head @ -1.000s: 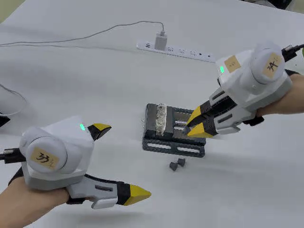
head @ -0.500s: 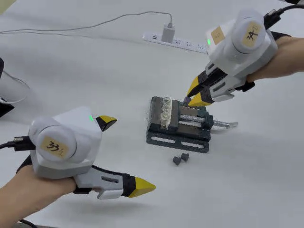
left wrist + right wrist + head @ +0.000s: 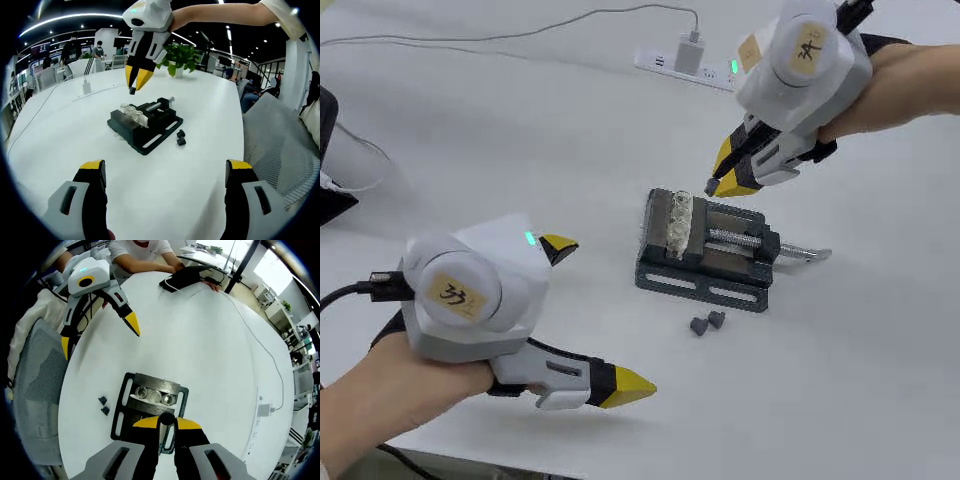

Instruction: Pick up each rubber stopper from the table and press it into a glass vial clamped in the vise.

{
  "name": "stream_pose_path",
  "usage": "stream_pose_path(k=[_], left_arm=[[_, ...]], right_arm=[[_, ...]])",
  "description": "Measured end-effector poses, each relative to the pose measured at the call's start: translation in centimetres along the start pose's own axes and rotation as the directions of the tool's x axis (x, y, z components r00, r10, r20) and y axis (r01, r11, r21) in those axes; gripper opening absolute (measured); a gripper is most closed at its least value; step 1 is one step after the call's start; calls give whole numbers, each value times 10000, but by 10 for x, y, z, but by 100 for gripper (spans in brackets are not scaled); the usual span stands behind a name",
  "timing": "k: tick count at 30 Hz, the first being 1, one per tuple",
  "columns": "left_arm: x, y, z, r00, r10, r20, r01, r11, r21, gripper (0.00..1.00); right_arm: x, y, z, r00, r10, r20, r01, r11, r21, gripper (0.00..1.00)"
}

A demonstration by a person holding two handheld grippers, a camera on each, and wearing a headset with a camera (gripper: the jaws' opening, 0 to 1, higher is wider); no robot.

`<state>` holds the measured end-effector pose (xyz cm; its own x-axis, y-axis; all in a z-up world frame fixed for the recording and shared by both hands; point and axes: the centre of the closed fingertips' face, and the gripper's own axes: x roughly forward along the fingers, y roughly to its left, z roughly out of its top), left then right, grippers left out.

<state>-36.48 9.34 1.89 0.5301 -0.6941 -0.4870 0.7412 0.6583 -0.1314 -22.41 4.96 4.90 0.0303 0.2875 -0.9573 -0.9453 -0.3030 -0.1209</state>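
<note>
My right tongs (image 3: 712, 187) pinch a rubber stopper (image 3: 166, 418) with the vials (image 3: 155, 396) in the vise (image 3: 705, 280) close below their tips, my left tongs (image 3: 598, 314) gape wide well off, two loose stoppers (image 3: 706, 323) on the desk (image 3: 470, 150) ahead of them

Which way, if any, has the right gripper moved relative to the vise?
Yes. In the head view the right gripper, holding a stopper, went from over the vise screw past its far edge.
</note>
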Motion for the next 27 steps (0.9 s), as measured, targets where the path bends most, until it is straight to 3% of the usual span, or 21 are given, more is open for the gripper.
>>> stream_pose_path(k=[12,19,27], left_arm=[[-1,4,0,9999,153,61,-152,9997,-173,99],[-2,3,-4,9999,148,59,-147,9995,-279,99],[-2,3,-8,9999,149,24,-148,9992,-381,99]], right_arm=[[9,-3,13,9984,389,-402,-410,9978,-513,6],[15,4,13,9963,619,-603,-653,9963,-559,6],[18,3,15,9957,720,-575,-752,9956,-563,6]])
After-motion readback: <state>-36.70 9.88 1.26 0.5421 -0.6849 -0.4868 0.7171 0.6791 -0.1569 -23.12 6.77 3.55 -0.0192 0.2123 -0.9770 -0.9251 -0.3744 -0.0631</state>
